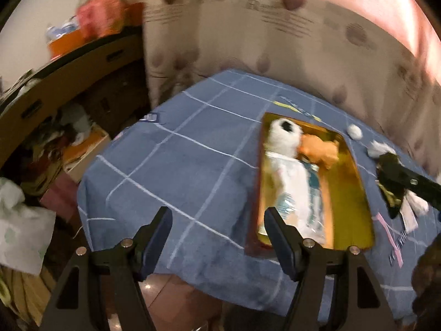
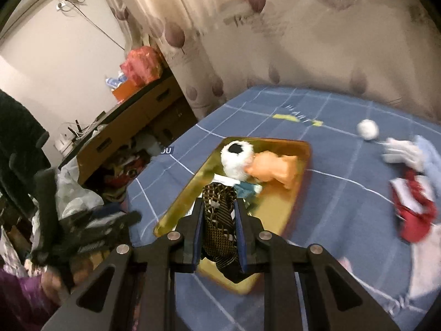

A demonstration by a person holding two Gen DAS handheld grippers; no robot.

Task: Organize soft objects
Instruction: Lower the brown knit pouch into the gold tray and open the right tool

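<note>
A gold tray [image 1: 355,193] [image 2: 278,218] lies on the blue checked cloth [image 1: 179,165] [image 2: 330,201]. In it are a white plush toy [image 1: 284,138] [image 2: 237,160], an orange plush toy [image 1: 321,150] [image 2: 275,169] and a clear plastic packet [image 1: 300,193]. My right gripper [image 2: 219,204] is shut on a dark patterned cloth [image 2: 219,215] and holds it over the tray's near end; it also shows in the left wrist view [image 1: 386,171]. My left gripper [image 1: 217,215] is open and empty above the cloth, left of the tray.
A white ball [image 2: 368,129] [image 1: 355,131], a white glove [image 2: 402,151] and red, white and light blue cloths [image 2: 413,209] lie right of the tray. A cardboard box [image 2: 126,127] and floor clutter [image 1: 49,149] stand to the left. A curtain [image 1: 275,41] hangs behind.
</note>
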